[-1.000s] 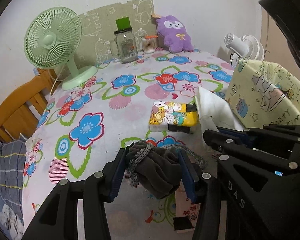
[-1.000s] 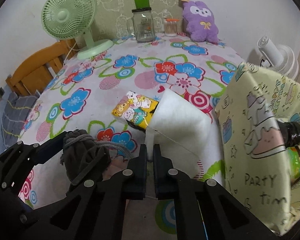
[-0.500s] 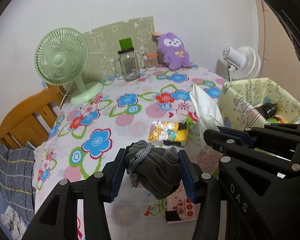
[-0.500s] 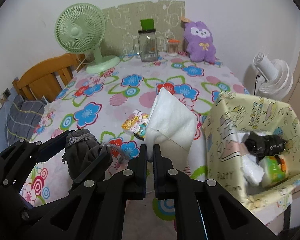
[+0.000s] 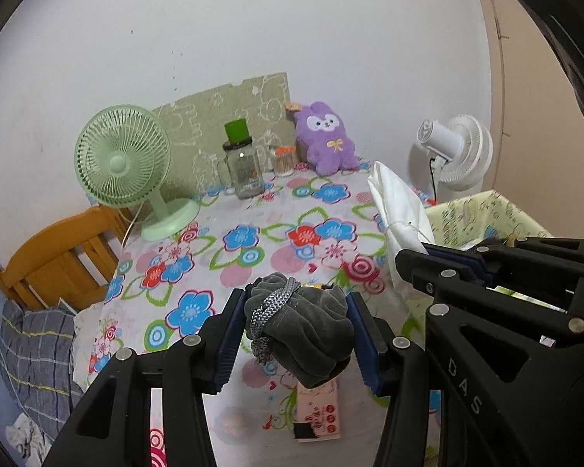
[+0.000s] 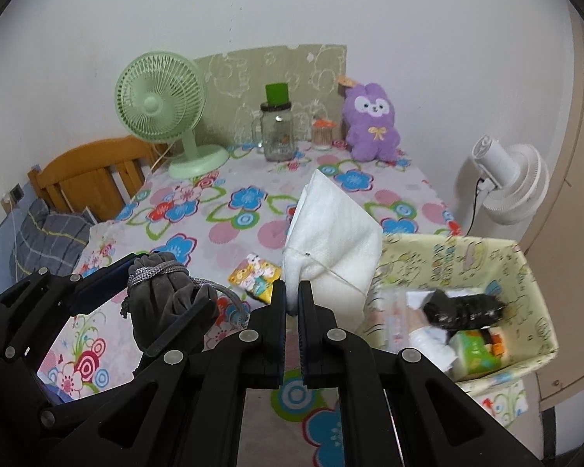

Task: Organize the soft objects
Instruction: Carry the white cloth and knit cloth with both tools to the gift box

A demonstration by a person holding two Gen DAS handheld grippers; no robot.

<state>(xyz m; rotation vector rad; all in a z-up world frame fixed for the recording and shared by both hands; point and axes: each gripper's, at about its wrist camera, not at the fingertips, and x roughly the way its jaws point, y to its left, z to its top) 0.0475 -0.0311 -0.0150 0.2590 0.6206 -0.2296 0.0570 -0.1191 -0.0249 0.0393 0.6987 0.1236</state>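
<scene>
My left gripper [image 5: 296, 334] is shut on a dark grey drawstring pouch [image 5: 303, 327] and holds it high above the flowered table [image 5: 214, 257]. The pouch also shows in the right wrist view [image 6: 163, 299]. My right gripper [image 6: 292, 303] is shut on a white cloth pouch [image 6: 331, 241], held up beside the yellow patterned fabric basket [image 6: 525, 284]. The white pouch also shows in the left wrist view [image 5: 397, 210]. The basket holds a black bundle [image 6: 463, 307], a green pack [image 6: 475, 350] and white items.
A cartoon tissue pack [image 6: 255, 278] lies on the table. At the back stand a green fan [image 5: 124, 167], a glass jar [image 5: 243, 171], a small cup [image 5: 283, 160] and a purple plush [image 5: 325, 138]. A white fan [image 6: 506, 183] stands right, a wooden chair [image 5: 54, 257] left.
Both grippers have risen well above the table with their pouches held. The basket's inside has come into the right wrist view.
</scene>
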